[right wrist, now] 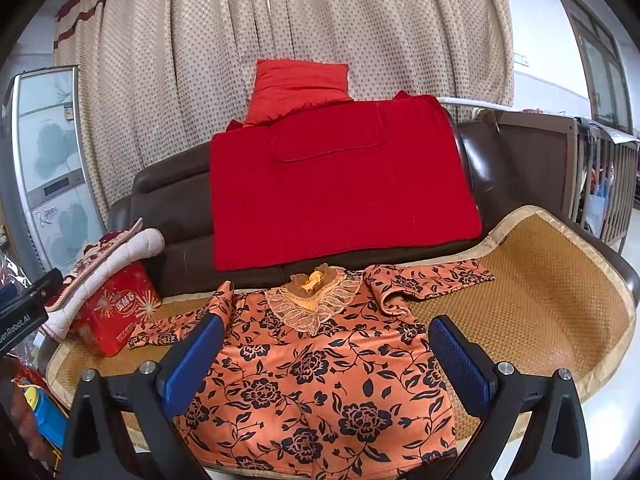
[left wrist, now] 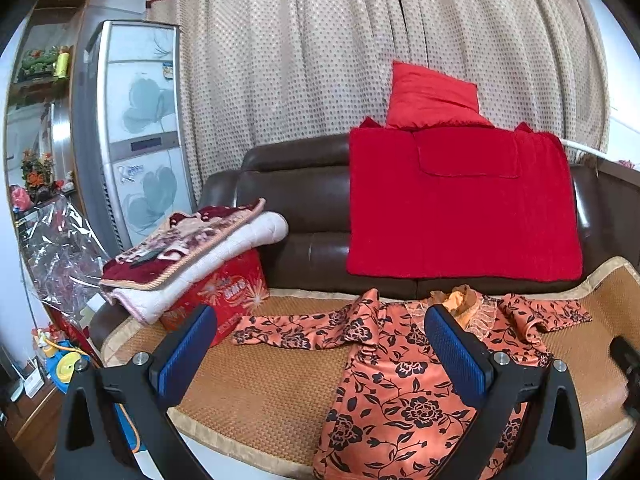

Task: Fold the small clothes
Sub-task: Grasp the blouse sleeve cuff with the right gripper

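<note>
Now: floral top point(right wrist: 320, 372) flat on sofa mat point(right wrist: 540, 288), sleeves out. Left gripper point(left wrist: 320, 356) and right gripper point(right wrist: 326, 364) above it, jaws wide, empty. Risks: slick fabric bunching w/ a shallow pinch; lace collar point(right wrist: 316, 304) snagging; left sleeve catching red tin point(right wrist: 116, 312).

A dark brown leather sofa point(right wrist: 168, 216) stands before a beige dotted curtain point(right wrist: 280, 20). A woven straw mat with a tan border point(right wrist: 540, 280) covers its seat. A red knitted blanket point(right wrist: 340, 192) drapes the sofa's back, with a red cushion point(right wrist: 300, 84) on the top edge behind it. At the seat's left end a red printed tin box point(right wrist: 116, 312) carries folded quilted blankets point(left wrist: 192, 252). A silver floral-panelled cabinet point(left wrist: 140, 128) stands left of the sofa.
</note>
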`<state>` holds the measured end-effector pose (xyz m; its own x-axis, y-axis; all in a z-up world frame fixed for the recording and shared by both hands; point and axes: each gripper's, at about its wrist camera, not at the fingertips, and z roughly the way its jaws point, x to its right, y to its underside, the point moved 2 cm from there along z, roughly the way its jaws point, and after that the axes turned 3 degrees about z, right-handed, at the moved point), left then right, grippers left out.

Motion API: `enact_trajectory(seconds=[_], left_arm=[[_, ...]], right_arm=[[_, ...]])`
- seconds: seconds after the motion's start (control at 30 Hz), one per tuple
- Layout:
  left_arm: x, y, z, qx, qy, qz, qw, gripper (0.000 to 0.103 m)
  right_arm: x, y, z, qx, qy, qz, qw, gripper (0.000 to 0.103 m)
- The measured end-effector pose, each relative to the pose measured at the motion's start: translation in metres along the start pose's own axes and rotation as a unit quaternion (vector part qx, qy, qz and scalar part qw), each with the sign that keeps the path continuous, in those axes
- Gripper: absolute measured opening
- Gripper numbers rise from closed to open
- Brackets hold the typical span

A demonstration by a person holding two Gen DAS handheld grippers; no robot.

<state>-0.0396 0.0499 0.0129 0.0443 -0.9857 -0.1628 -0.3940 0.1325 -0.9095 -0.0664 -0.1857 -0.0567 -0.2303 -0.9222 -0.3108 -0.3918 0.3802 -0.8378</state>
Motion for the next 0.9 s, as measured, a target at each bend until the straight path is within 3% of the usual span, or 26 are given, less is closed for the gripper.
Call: enact_trajectory(seconds=[0.13,0.3,0.47,0.6,0.73,0.9], left_arm=[[0.025,0.010,0.059,-0.049,0.046,0.005,0.9977,0.103],[0.082,0.039,0.165,-0.133,0.078,0.019,0.9879,0.103],[0.142,0.062,0.256,-0.152,0.036,0.046,0.9867,0.103],[0.171,0.078,0.294,-0.162,0.023,0.082,0.9831,0.103],[0.183,0.089,0.314,-0.185,0.050,0.083,0.9779,0.103],[0.181,0.086,0.328,-0.182,0.046,0.082,0.9789,0.103]], right_arm=[[0.041,-0.013,0.039,-0.004,-0.030,0.035,0.999,0.103],[0.164,-0.026,0.141,-0.068,-0.054,0.155,0.984,0.103],[0.268,-0.030,0.222,-0.101,-0.008,0.247,0.964,0.101],[0.324,-0.034,0.287,-0.129,0.077,0.248,0.957,0.083],[0.348,-0.040,0.352,-0.154,0.156,0.202,0.955,0.080],[0.379,-0.046,0.421,-0.155,0.190,0.224,0.943,0.080]])
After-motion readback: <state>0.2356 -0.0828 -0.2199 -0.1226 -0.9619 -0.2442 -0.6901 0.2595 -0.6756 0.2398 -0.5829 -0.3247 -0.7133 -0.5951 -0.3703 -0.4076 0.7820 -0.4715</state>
